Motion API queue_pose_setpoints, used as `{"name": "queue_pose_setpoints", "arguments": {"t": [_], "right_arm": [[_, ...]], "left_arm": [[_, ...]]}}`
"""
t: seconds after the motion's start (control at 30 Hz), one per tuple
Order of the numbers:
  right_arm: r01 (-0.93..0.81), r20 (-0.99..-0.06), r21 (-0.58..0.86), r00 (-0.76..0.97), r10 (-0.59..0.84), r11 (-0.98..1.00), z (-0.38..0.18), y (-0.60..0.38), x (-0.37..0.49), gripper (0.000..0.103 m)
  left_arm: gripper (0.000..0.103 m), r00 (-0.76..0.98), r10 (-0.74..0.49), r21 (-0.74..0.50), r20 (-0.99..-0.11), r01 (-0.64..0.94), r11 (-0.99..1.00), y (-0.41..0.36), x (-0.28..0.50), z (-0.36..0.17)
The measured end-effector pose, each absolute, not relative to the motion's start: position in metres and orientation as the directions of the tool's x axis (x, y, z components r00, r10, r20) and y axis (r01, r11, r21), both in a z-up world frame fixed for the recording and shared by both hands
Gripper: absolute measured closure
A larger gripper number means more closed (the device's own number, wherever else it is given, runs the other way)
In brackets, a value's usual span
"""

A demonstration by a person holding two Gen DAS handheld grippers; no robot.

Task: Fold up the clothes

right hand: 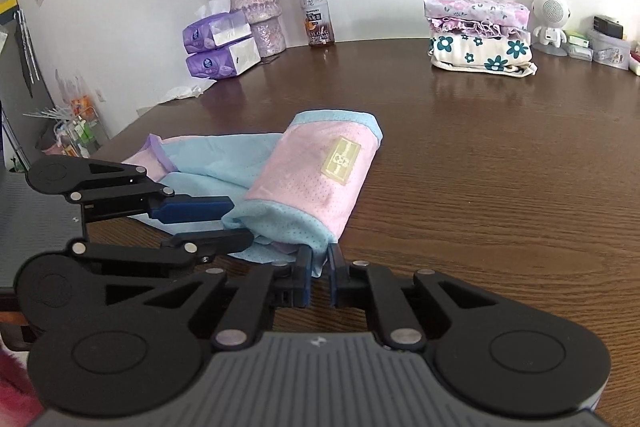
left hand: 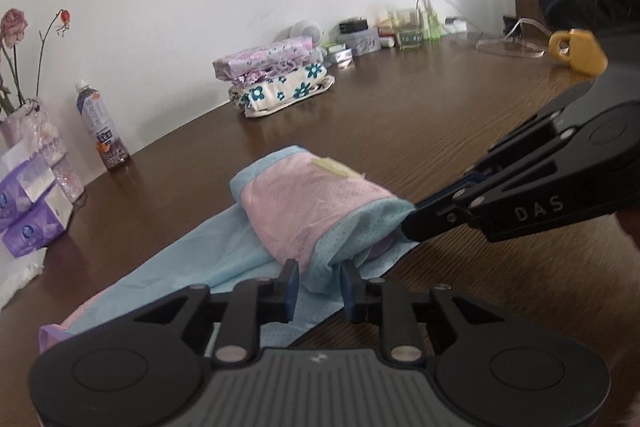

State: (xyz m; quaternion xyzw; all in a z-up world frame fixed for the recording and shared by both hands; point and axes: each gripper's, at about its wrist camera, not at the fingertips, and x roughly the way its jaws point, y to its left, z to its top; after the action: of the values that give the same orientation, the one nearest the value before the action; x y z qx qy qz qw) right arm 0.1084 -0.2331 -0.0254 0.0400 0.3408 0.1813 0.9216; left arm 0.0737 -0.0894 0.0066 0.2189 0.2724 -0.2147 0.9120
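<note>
— Garment [right hand: 316, 175] first: where does it lie?
— Near the front edge of the brown wooden table [right hand: 480, 155] — a pink mesh piece with blue trim and a yellow label [right hand: 341, 159], its near part doubled over into a raised fold, the rest trailing flat to the left.

— And the grippers?
— The right gripper [right hand: 319, 267] sits at the near end of the fold, its fingers close together with a flap of the blue hem pinched between them. The left gripper [left hand: 318, 281] holds the same end from the left side; in its own view its fingers [left hand: 289, 287] stand a little apart with the blue edge between them, and whether the pads press it cannot be told.

— Anything farther off?
— A stack of folded floral clothes [right hand: 480, 35] at the far right by the wall. At the far left stand a vase of dried roses [right hand: 252, 7], tissue packs [right hand: 220, 43] and a tea bottle [right hand: 314, 7].
</note>
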Motion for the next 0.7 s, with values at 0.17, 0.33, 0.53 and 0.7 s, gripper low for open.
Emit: {"name": "queue_pose_setpoints", "arguments": {"t": [0.17,0.33,0.53,0.7], "right_arm": [[-0.305,-0.614,0.181,0.708,0.349,0.935,-0.025,-0.232,0.106,0.101],[-0.304,-0.621,0.178,0.703,0.347,0.936,-0.027,-0.232,0.106,0.102],[-0.329,-0.602,0.233,0.690,0.402,0.915,-0.021,-0.239,0.101,0.092],[-0.310,-0.524,0.337,0.723,0.451,0.889,-0.008,-0.258,0.099,0.067]], "left_arm": [[0.102,0.763,-0.267,0.275,-0.589,0.499,0.822,-0.083,0.074,0.005],[0.102,0.752,-0.276,0.236,-0.599,0.496,0.836,-0.075,0.077,0.005],[0.093,0.717,-0.322,0.150,-0.618,0.510,0.847,-0.067,0.077,0.009],[0.063,0.714,-0.412,-0.006,-0.567,0.496,0.868,-0.047,0.078,0.026]]}}
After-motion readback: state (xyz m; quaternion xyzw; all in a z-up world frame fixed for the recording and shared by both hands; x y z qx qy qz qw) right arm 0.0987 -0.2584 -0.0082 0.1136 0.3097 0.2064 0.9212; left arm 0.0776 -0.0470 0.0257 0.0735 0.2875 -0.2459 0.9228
